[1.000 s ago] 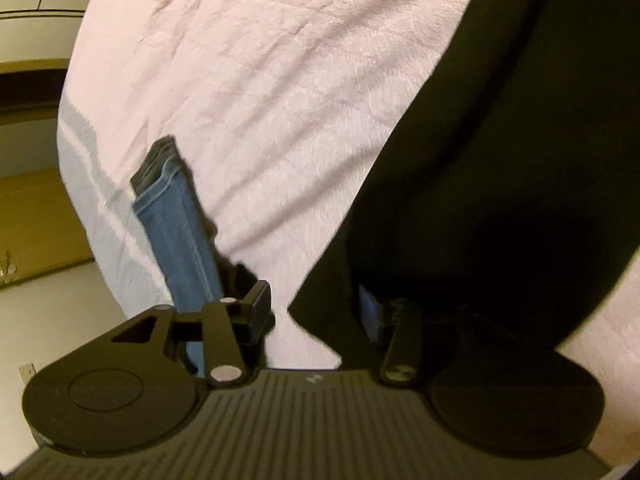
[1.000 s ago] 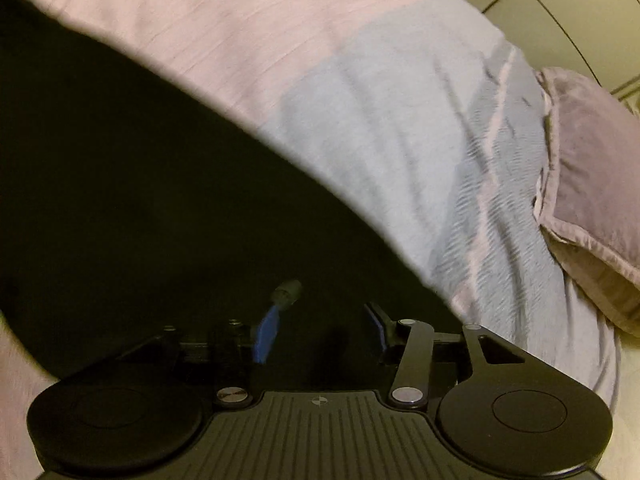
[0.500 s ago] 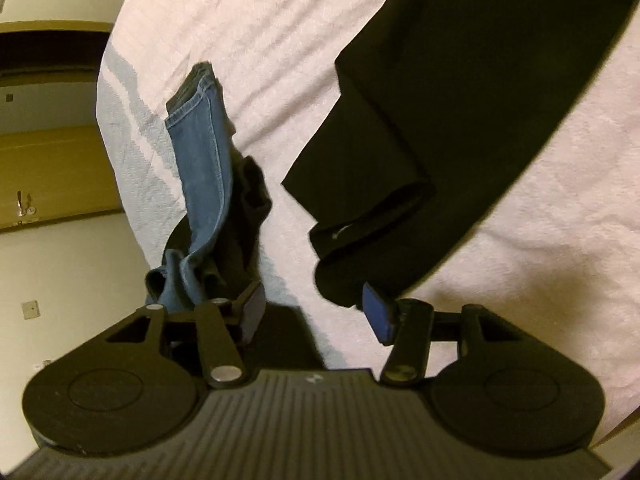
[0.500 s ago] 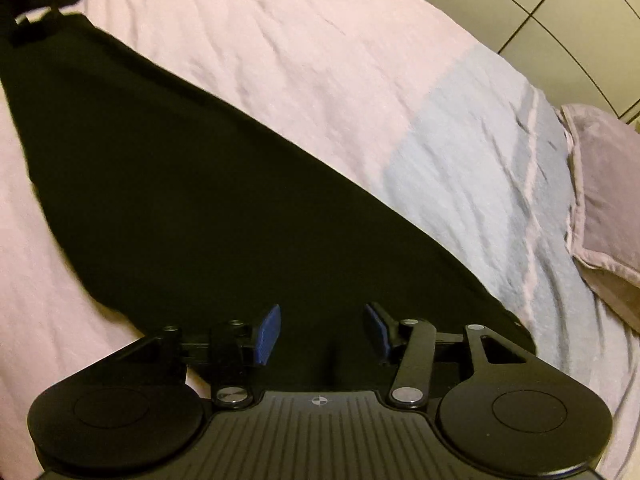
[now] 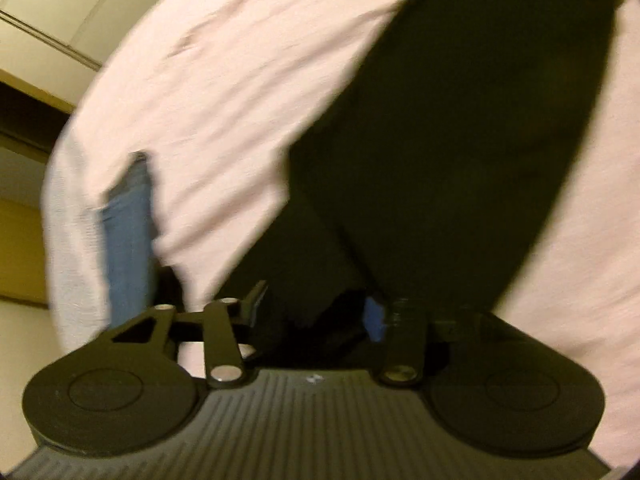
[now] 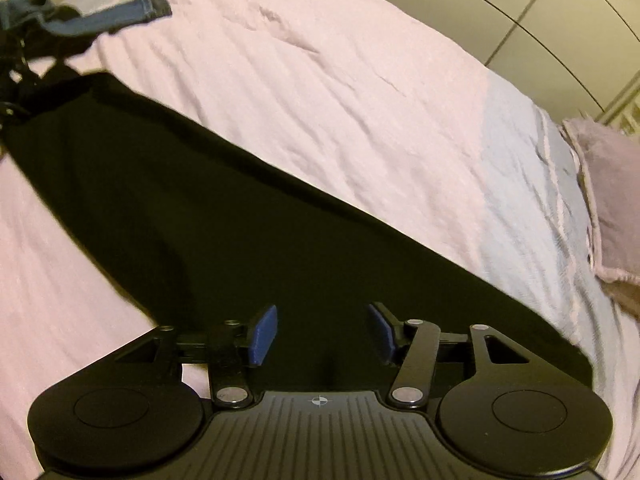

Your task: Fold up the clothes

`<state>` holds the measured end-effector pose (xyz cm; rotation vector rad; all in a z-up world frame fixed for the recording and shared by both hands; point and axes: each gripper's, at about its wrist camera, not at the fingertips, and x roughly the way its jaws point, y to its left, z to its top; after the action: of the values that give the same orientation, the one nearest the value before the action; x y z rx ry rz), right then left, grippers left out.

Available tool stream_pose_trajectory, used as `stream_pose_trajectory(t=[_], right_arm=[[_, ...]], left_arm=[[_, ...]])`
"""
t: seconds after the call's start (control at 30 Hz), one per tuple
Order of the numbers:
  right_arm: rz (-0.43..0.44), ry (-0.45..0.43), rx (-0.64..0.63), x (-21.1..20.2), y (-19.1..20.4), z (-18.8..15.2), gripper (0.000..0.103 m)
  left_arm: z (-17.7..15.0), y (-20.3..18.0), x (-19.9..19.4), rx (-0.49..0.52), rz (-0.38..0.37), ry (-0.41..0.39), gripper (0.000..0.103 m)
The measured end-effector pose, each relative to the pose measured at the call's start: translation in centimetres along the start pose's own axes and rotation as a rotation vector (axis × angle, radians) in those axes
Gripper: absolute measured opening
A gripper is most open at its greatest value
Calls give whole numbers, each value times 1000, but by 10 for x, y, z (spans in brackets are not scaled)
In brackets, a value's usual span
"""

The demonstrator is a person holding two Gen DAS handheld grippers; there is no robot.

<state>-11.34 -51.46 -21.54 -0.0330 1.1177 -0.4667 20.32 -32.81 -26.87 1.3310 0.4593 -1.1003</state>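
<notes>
A long black garment (image 5: 440, 160) lies stretched across the pink bedspread (image 5: 220, 100). Its near end is bunched between the fingers of my left gripper (image 5: 316, 312). That gripper's jaws are closing, and the blurred view shows the blue pads still apart. In the right wrist view the same garment (image 6: 200, 220) runs from the far left down to my right gripper (image 6: 323, 336). The right gripper hovers over the garment's wide end. Its jaws are opening and nothing sits between the pads.
Blue jeans (image 5: 128, 240) lie crumpled at the bed's left edge; the jeans (image 6: 108, 18) also show far off past the garment's narrow end. A mauve pillow (image 6: 612, 200) rests on the pale blue sheet (image 6: 520, 200). Floor (image 5: 24, 340) lies beyond the bed's edge.
The left gripper has moved over the garment's bunched end, which now lies between its fingers. The right gripper has pulled away along the garment with wider jaws, and more of the bed shows.
</notes>
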Motion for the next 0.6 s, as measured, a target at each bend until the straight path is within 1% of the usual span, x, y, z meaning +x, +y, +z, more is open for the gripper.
stream_pose_trajectory(t=[0.07,0.1,0.13,0.2,0.27,0.33,0.4,0.43,0.5,0.57,0.6], right_arm=[[25,25,-5,4,30,11,56],[32,29,-13,4,44,17,56],[37,28,-24,4,56,22,56],[46,26,-46,3,81,32,56],[68,26,-21,4,98,40,57],[101,27,14,5,111,47,57],[130,26,20,6,125,52,57],[147,23,16,6,132,54,57],[185,16,6,7,145,56,57],[231,14,-9,10,159,58,57],[247,14,-20,12,166,60,57]], left_arm=[[-12,39,9,-89,86,15,43],[-20,60,12,-144,125,36,42],[-27,78,13,-190,150,49,39],[-41,94,9,-227,126,37,39],[-54,106,2,-254,97,22,41],[-66,89,-11,-198,23,-30,45],[-79,68,-23,-125,-49,-89,46],[-86,52,-30,-59,-59,-124,48],[-102,17,-41,108,-47,-189,48],[-116,-11,-44,236,-34,-221,49],[-119,-19,-41,274,-35,-223,49]])
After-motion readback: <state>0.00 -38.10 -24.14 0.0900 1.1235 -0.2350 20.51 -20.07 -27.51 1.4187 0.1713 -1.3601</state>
